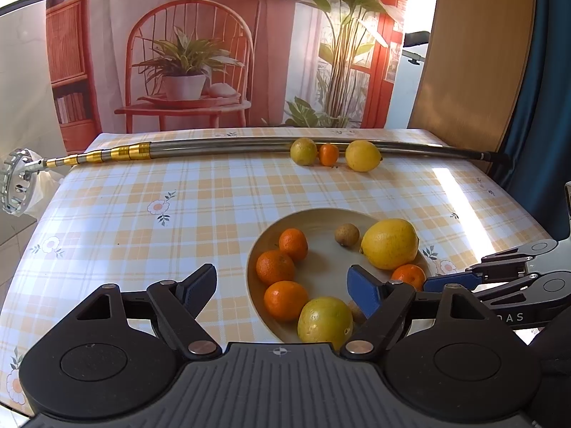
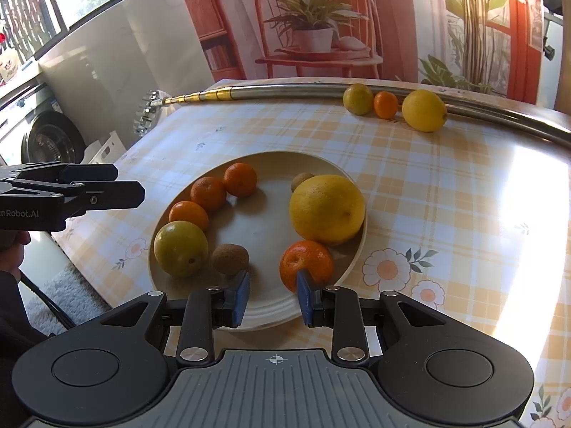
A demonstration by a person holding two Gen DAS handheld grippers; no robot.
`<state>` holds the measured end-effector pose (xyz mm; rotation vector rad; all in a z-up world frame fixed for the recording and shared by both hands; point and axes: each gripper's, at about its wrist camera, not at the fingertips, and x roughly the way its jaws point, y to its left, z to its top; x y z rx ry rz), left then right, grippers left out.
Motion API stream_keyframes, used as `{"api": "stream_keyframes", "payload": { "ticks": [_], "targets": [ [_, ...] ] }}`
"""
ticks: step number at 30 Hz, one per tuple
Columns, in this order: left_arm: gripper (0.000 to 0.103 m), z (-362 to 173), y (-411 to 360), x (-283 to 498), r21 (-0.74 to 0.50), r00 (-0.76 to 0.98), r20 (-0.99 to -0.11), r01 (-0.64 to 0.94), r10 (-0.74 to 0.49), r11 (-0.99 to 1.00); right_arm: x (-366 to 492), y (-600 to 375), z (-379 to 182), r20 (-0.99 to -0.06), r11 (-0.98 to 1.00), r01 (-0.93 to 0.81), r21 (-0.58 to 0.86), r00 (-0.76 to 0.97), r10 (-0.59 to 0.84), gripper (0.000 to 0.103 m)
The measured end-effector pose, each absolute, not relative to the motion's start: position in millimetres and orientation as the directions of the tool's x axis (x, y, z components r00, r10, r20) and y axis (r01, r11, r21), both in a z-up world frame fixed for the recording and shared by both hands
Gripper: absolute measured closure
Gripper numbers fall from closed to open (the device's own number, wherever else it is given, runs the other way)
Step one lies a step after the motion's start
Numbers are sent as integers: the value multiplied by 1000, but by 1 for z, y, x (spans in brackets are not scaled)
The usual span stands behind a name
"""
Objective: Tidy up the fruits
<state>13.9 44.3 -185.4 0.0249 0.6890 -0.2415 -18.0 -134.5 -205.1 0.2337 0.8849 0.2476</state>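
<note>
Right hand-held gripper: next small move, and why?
Probably carry the right hand-held gripper forward toward the far table edge. It is open and empty over the near rim of the plate, which already holds most of the fruit. Three pieces sit outside it against the metal pole: a lemon, a small mandarin and a greenish citrus. The lemon looks nearest.

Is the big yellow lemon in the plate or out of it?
In. The big yellow lemon sits inside the round beige plate, near its rim.
</note>
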Motion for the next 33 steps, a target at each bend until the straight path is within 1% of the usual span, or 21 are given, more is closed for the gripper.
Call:
{"api": "stream_keyframes", "payload": {
  "ticks": [9,12,14,22,29,33],
  "targets": [
    [21,-186,44,15,-45,741,-643,214,-193,976,-18,-136,-204,-729,947,-115,300,612,306,75],
    [21,-186,44,15,-43,741,-645,210,-188,977,-18,-138,-202,-722,949,-110,296,625,298,70],
    [21,-186,44,16,-38,739,-649,206,-181,978,-18,-139,-200,-716,951,-113,288,634,293,70],
    [21,-177,51,25,-21,757,-636,172,-146,985,-12,-150,-185,-665,957,-115,265,697,267,69],
    [21,-159,63,49,-91,769,-615,150,-174,984,8,-172,-170,-629,964,-90,249,743,231,69],
    [21,-147,61,67,-74,792,-587,155,-169,985,24,-188,-161,-595,968,-66,242,778,202,69]
  ]
}}
